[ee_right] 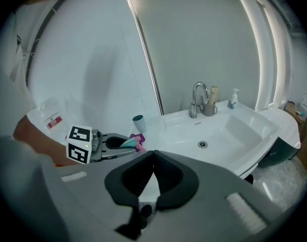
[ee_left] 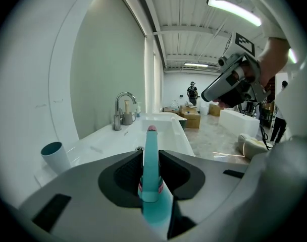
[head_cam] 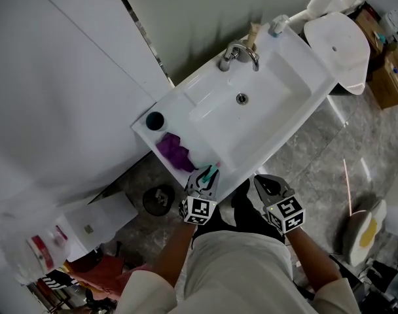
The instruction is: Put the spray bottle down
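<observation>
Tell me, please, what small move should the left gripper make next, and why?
Probably lower the left gripper a little toward the sink. Its jaws grip the teal spray bottle, which seems to hang over the front rim beside the purple cloth, not yet resting on anything.

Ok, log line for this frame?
left gripper: shut on teal spray bottle, at sink front edge | right gripper: shut, empty | bottle: not yet down | nearby: purple cloth, teal cup

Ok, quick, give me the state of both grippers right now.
Left gripper: closed on the teal spray bottle.
Right gripper: closed, nothing between its jaws.
</observation>
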`<act>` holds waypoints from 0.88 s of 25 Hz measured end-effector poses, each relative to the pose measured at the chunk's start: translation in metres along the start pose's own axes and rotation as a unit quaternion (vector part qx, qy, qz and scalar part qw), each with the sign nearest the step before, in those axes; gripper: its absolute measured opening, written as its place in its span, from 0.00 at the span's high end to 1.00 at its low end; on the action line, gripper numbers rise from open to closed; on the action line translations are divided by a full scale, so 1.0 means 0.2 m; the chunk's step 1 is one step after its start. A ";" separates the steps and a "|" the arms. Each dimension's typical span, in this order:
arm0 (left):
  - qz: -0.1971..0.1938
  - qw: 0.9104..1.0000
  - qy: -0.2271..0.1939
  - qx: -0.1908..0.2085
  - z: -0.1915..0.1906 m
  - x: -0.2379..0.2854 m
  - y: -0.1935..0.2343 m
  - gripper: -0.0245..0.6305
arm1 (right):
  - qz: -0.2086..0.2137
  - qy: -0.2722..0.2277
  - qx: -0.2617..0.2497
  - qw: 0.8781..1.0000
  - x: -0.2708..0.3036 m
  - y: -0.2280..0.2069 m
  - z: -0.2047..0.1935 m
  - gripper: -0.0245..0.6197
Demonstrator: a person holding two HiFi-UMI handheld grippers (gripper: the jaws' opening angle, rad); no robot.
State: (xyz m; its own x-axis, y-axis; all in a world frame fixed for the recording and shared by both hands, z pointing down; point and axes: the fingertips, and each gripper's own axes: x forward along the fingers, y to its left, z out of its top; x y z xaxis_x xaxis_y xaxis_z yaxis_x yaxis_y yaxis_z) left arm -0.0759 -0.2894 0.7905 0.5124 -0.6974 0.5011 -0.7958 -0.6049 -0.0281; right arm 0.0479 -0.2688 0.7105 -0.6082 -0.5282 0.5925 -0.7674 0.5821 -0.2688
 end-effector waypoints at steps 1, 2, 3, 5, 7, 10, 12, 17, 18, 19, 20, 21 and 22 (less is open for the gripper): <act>0.001 1.000 0.000 0.001 0.00 0.00 0.00 0.81 | 0.000 0.001 0.003 1.000 0.00 0.00 -0.01 0.95; 0.003 1.000 0.001 0.001 0.00 0.00 0.00 0.81 | 0.000 0.002 0.005 1.000 0.01 0.01 -0.01 0.95; 0.005 1.000 0.003 0.002 -0.01 -0.01 0.00 0.81 | 0.000 0.002 0.006 1.000 0.01 0.01 -0.02 0.95; 0.008 1.000 0.006 0.003 -0.02 -0.02 0.00 0.81 | 0.002 0.003 0.006 1.000 0.02 0.03 -0.03 0.95; 0.010 1.000 0.009 0.002 -0.03 -0.03 0.00 0.80 | 0.002 0.004 0.005 1.000 0.02 0.03 -0.04 0.95; 0.015 1.000 0.010 -0.006 -0.04 -0.04 0.00 0.80 | -0.001 0.005 0.006 1.000 0.01 0.03 -0.04 0.95; 0.017 1.000 0.009 -0.011 -0.04 -0.04 0.00 0.78 | -0.003 0.004 0.009 1.000 0.01 0.02 -0.04 0.95; 0.015 1.000 0.010 -0.012 -0.04 -0.06 -0.01 0.76 | -0.010 0.002 0.014 1.000 -0.01 0.01 -0.05 0.95; 0.015 1.000 0.011 -0.012 -0.05 -0.06 -0.01 0.75 | -0.010 0.002 0.014 1.000 -0.02 0.01 -0.05 0.95; 0.015 1.000 0.012 -0.013 -0.05 -0.06 0.00 0.75 | -0.011 0.002 0.015 1.000 -0.02 0.01 -0.06 0.95; 0.016 1.000 0.012 -0.014 -0.05 -0.06 0.00 0.74 | -0.011 0.002 0.015 1.000 -0.02 0.01 -0.06 0.95; 0.016 1.000 0.012 -0.015 -0.04 -0.06 0.00 0.73 | -0.010 0.002 0.014 1.000 -0.02 0.01 -0.06 0.95; 0.016 1.000 0.011 -0.016 -0.04 -0.06 0.00 0.72 | -0.010 0.002 0.013 1.000 -0.02 0.01 -0.06 0.95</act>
State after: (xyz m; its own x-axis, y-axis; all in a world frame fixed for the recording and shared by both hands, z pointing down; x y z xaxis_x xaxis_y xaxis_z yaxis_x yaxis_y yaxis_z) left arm -0.0853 -0.2784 0.7911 0.4803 -0.7068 0.5193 -0.8214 -0.5701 -0.0161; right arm 0.0514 -0.2586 0.7160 -0.5922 -0.5370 0.6008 -0.7843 0.5552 -0.2768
